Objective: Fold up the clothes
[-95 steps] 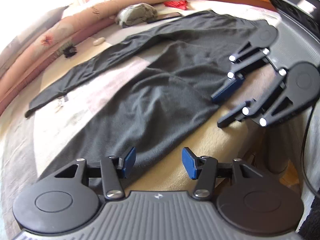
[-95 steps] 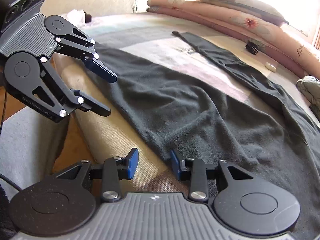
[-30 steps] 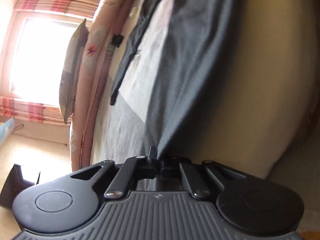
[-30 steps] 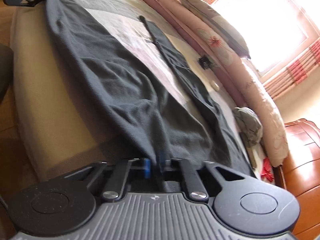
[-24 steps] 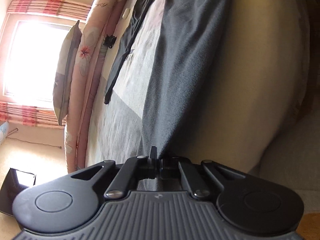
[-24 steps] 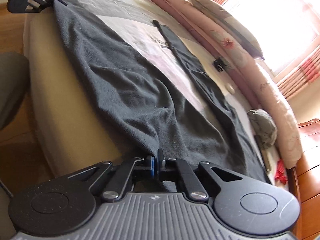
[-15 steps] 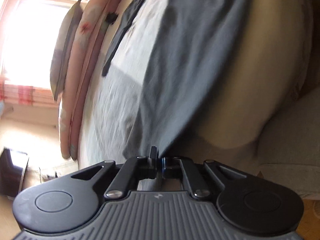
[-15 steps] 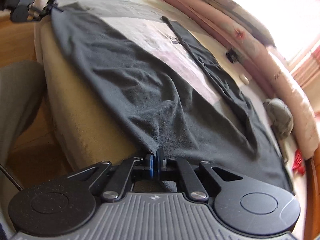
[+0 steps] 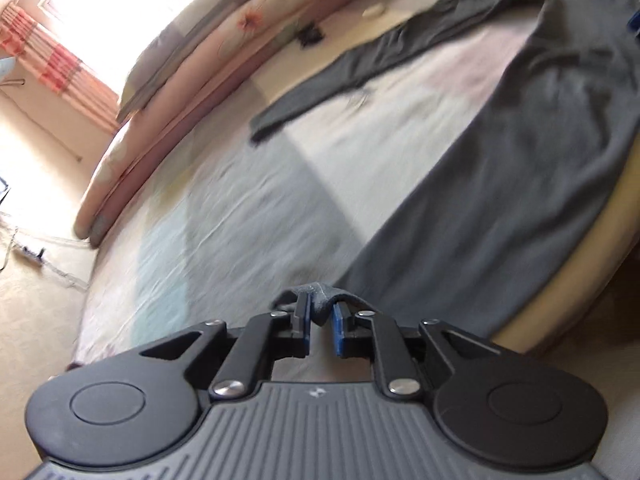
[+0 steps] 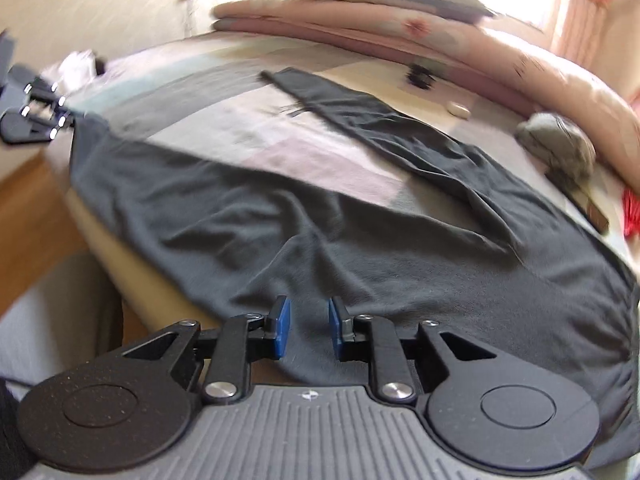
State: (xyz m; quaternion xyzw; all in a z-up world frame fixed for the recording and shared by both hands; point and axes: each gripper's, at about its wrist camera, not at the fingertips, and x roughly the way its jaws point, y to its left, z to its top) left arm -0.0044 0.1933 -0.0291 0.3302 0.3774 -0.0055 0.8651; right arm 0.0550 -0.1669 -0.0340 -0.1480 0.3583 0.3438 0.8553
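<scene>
Dark grey trousers lie spread on the bed, one leg along the near mattress edge and the other angled toward the pillows. My right gripper hovers over the waist end with its jaws opening. The blue pads are apart and nothing is pinched; cloth lies below them. My left gripper is at the hem of the near leg. Its jaws are opening too, and a loose fold of the hem still drapes between the pads. In the right wrist view the left gripper shows at the far left.
The bed has a patchwork cover and a beige mattress edge. Pink floral bolsters line the far side. A black brush, a small white object, an olive bundle and something red lie near them.
Both grippers were shut on the trousers' near edge; now their jaws have parted. Both have risen and rolled upright. The right has let go; the left keeps a loose fold between its pads.
</scene>
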